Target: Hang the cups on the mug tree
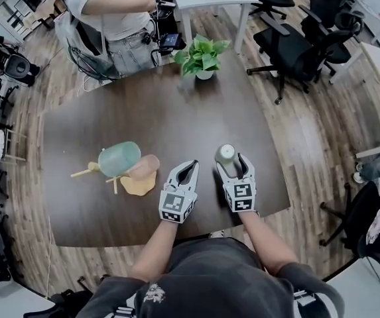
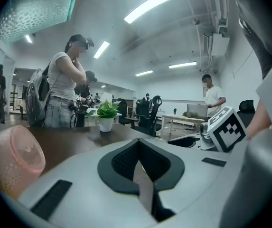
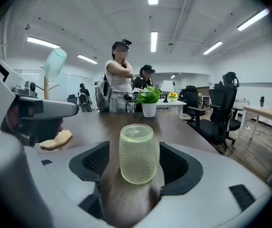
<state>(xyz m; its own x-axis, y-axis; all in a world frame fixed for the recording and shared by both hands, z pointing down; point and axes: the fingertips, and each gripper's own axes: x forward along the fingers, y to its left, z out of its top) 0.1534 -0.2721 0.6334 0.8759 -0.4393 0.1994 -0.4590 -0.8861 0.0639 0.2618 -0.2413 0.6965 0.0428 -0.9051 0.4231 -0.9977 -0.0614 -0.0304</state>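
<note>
**Right gripper released around a pale green cup; left gripper closed and empty**

The right gripper (image 3: 138, 164) has its jaws spread wide. A pale green cup (image 3: 137, 153) stands on the dark table (image 1: 176, 111) between them. A narrow gap shows on each side of the cup, so the pads do not press on it. In the head view this cup (image 1: 226, 153) sits at the tips of the right gripper (image 1: 234, 167), which rests low over the near edge of the table.

Just left of it is the left gripper (image 1: 188, 171), pointing the same way. Its own view shows the left gripper (image 2: 138, 164) with its jaws drawn together and nothing between them.

Further left of the left gripper stands the wooden mug tree (image 1: 138, 185). A teal cup (image 1: 119, 158) hangs high on it, and a pink cup (image 1: 144, 167) sits low over its base. I cannot tell whether the pink cup rests on a peg. From the left gripper view the pink cup (image 2: 12, 158) is close by on the left.

Beyond both grippers, at the far edge of the table, is a potted plant (image 1: 203, 55). A person (image 1: 110, 12) stands behind that edge.
</note>
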